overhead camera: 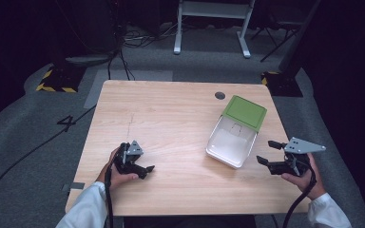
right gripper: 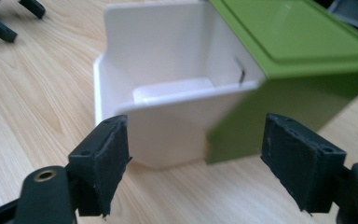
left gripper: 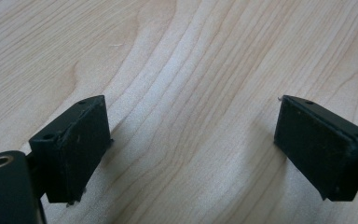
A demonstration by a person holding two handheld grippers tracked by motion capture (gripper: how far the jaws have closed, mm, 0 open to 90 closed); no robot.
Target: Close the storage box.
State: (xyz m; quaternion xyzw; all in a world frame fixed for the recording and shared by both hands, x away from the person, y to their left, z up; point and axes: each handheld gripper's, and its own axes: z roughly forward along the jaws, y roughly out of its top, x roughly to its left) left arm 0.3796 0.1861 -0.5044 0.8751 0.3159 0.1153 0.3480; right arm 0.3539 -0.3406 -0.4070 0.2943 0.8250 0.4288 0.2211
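White box with green lid sits on table's right side, near your right gripper. Looks light, stiff, slippery. Grab thin white wall. Both grippers' jaws apart, empty; left gripper rests on table.

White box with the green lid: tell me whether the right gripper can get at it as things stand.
Probably yes. The right gripper stands open just beside the white box, jaws facing its near wall, with bare table between them. The green lid covers only the far part.
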